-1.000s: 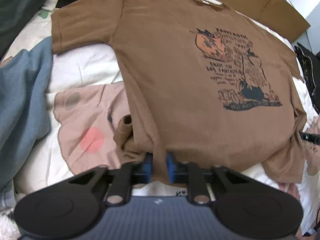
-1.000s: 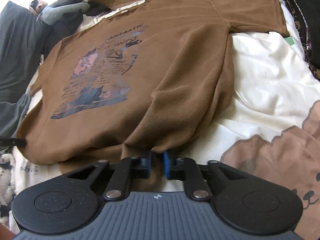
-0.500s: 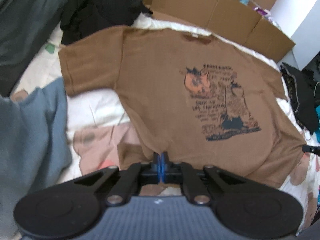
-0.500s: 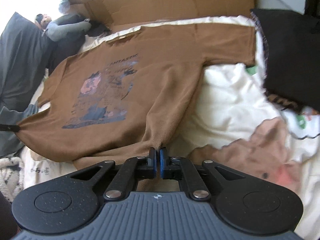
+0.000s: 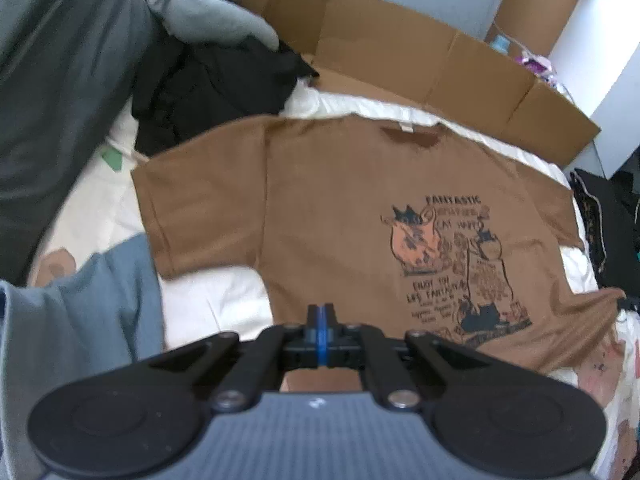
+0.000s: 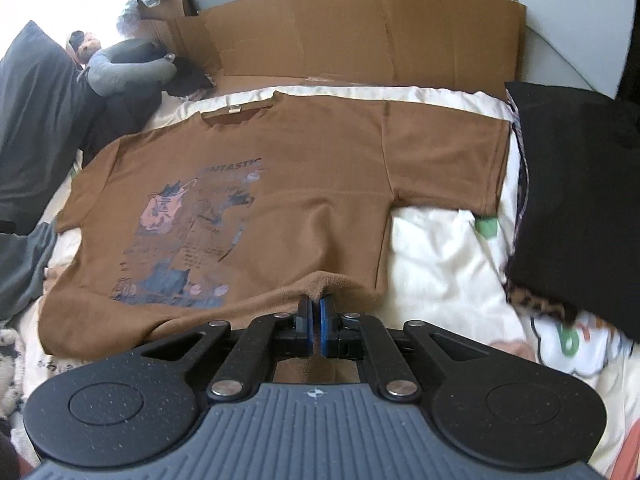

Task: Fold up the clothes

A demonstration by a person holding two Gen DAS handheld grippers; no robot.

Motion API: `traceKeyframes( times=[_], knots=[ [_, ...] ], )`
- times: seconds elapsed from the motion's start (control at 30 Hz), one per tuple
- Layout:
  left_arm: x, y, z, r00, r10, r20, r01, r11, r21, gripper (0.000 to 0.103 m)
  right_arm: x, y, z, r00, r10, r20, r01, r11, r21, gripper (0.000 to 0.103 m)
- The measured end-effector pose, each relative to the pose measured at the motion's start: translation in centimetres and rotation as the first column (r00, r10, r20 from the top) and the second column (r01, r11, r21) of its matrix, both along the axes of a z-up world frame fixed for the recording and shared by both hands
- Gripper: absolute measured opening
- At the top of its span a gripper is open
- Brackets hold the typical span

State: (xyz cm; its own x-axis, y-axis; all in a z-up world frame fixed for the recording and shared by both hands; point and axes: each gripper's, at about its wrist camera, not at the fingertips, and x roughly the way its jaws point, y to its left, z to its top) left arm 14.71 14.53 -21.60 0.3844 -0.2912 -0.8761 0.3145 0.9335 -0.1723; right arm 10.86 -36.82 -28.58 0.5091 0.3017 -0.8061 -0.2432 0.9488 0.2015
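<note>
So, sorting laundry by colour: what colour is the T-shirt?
Brown T-shirt, with a dark and pink print; clearest in the right wrist view.

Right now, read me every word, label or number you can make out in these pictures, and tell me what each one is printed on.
"FANTASTIC": top line of the print on the brown T-shirt, also readable in the right wrist view.
Smaller lines under it in the print: too blurred to read for certain.
Neck tag of the shirt: too small to read.
Coloured letters on the bedsheet: partly hidden, not readable.
</note>
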Motion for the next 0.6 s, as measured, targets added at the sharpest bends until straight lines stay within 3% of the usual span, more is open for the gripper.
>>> traceKeyframes(
  times=[0.17, 0.37, 0.43, 0.5, 0.6],
  knots=[
    [-2.2, 0.6, -1.9, 0.999, -0.002, -0.051, 0.002, 1.000, 0.006, 0.026, 1.8, 0.3, -1.0, 1.000, 0.000, 0.000, 0.000, 1.000, -0.025, 0.001],
    [-5.2, 0.9, -4.3, 0.994, -0.022, -0.105, 0.024, 1.000, 0.015, 0.026, 3.2, 0.2, -2.8, 1.000, -0.012, -0.016, 0.010, 0.997, -0.072, 0.001],
    [-6.3, 0.9, -5.1, 0.991, -0.045, -0.124, 0.046, 0.999, 0.000, 0.031, 3.6, 0.2, -3.5, 1.000, -0.016, -0.025, 0.014, 0.996, -0.087, 0.001],
    [-7.3, 0.7, -5.8, 0.988, -0.080, -0.133, 0.080, 0.997, -0.002, 0.046, 3.8, 0.2, -4.0, 0.999, -0.021, -0.033, 0.017, 0.995, -0.098, 0.001],
    [-8.6, 0.0, -6.8, 0.981, -0.133, -0.138, 0.139, 0.990, 0.031, 0.055, 4.0, 0.4, -4.5, 0.999, -0.024, -0.040, 0.019, 0.994, -0.109, 0.001]
  ],
)
